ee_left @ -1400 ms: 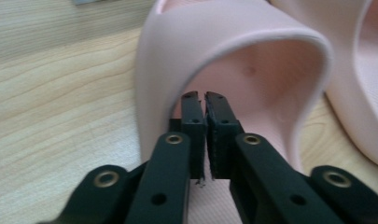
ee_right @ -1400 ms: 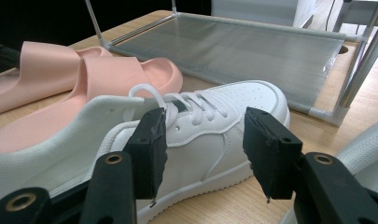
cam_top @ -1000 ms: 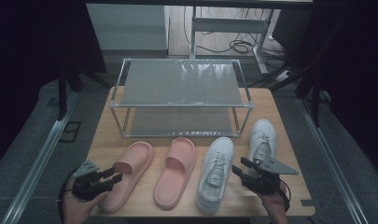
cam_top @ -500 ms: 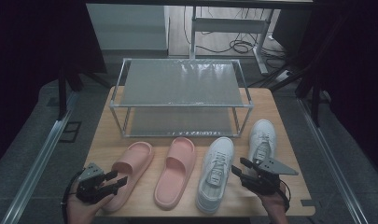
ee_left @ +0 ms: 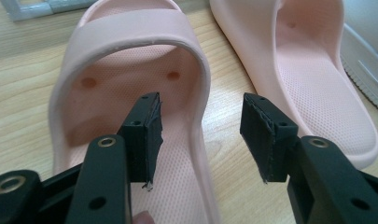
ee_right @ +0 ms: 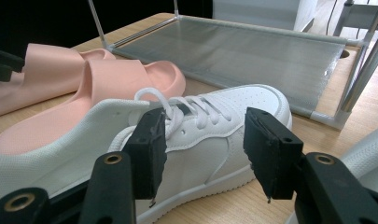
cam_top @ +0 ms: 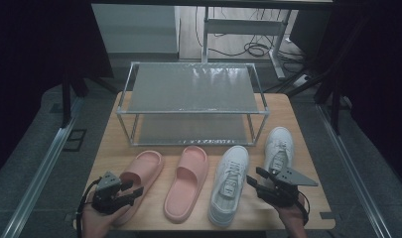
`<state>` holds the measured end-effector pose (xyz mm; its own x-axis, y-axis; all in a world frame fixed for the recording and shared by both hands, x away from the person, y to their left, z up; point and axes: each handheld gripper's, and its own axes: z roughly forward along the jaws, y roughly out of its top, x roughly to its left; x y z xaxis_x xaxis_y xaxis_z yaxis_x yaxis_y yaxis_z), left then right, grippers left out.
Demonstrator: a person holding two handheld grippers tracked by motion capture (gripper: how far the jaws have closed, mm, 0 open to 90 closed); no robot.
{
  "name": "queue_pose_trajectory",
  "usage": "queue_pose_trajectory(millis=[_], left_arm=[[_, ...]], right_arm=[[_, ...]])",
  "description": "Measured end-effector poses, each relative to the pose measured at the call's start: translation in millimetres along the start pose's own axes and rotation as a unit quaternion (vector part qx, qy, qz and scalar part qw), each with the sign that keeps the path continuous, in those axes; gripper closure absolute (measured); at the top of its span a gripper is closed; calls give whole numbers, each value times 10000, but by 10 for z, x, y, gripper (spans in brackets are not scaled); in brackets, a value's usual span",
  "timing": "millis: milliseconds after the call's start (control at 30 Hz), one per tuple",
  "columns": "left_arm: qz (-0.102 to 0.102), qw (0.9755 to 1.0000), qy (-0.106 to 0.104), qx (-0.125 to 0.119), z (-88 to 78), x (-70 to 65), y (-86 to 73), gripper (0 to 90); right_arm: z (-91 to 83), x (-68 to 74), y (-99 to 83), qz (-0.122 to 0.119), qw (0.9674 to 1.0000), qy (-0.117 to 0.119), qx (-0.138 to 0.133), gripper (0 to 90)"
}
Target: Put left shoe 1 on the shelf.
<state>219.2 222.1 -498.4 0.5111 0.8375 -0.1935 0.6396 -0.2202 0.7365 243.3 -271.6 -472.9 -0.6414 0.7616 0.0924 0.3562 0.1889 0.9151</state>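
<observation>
Two pink slippers and two white sneakers lie in a row on the wooden table. My left gripper is at the heel of the left pink slipper. Its jaws have just been opening and stand open, one inside the slipper and one outside, with the slipper's side wall between them untouched. My right gripper is open, pointing at the side of the left white sneaker without touching it.
A metal two-tier rack stands behind the shoes. The second pink slipper lies between the left slipper and the sneakers. The other white sneaker sits at the far right, by my right hand.
My left gripper has slid right and forward onto the heel of the left slipper, and its jaws stand a little wider. The right gripper and the shoes have stayed put.
</observation>
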Motion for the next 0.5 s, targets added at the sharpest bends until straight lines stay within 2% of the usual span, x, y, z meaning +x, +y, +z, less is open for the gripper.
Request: queue_pose_trajectory(millis=[300,500], left_arm=[[66,9998,145,116,156,-27,40,529],[94,9996,209,137,283,-46,76,599]], right_arm=[[8,4,-5,-10,10000,6,16,493],[13,3,-8,-16,10000,1,19,492]])
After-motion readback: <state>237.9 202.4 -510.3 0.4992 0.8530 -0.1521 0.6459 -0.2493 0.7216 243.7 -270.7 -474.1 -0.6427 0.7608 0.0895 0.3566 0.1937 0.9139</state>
